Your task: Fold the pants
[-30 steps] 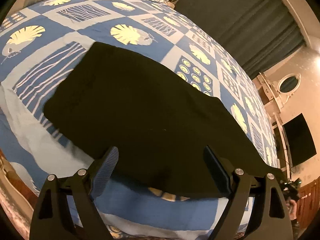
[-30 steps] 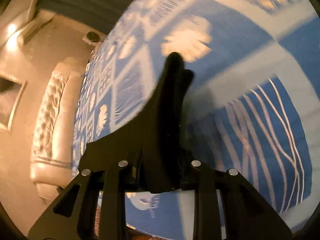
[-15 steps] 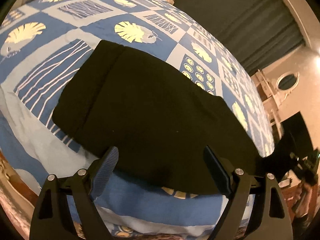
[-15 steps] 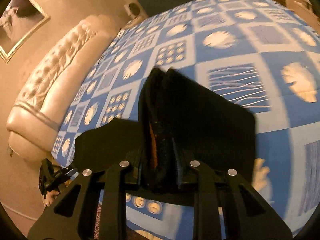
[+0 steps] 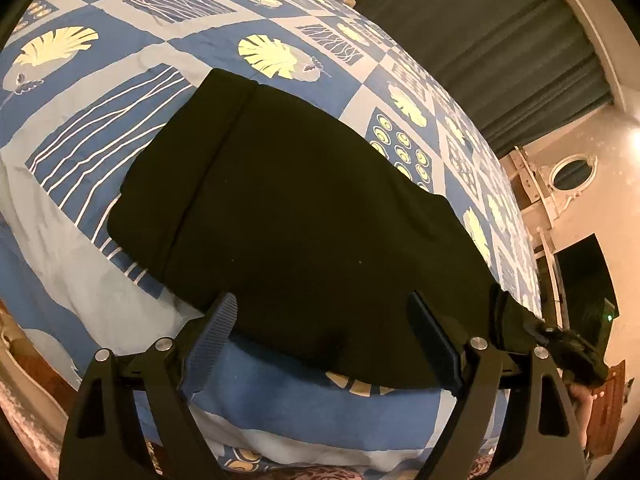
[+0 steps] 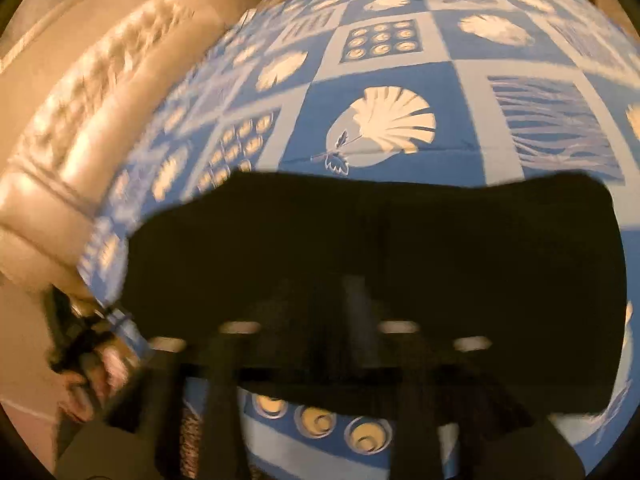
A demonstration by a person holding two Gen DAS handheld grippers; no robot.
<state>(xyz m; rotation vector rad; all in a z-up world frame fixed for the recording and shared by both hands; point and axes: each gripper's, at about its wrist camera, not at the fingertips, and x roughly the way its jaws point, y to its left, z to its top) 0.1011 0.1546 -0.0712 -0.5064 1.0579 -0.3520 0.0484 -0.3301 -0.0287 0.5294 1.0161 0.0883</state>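
The black pants [image 5: 304, 216] lie folded lengthwise on the blue patterned bedspread [image 5: 100, 128]. My left gripper [image 5: 324, 340] is open and empty, hovering over the near edge of the pants. The right gripper shows in the left wrist view [image 5: 560, 344] at the far right end of the pants. In the right wrist view the pants [image 6: 440, 248] spread across the frame. My right gripper [image 6: 320, 304] is blurred by motion and dark against the cloth. Its fingers sit close together over the pants, but a grip cannot be made out.
A padded cream headboard [image 6: 80, 120] runs along the left of the bed. Dark curtains [image 5: 500, 40] hang beyond the far side. A wall with an oval mirror [image 5: 572, 170] and a dark screen [image 5: 584, 280] stands at the right. The bed's near edge drops to a patterned rug [image 5: 320, 474].
My right gripper swung round from a high view of the bedspread with the held cloth end and came down low over the pants. My left gripper stayed open, with the pants shifting slightly in its view.
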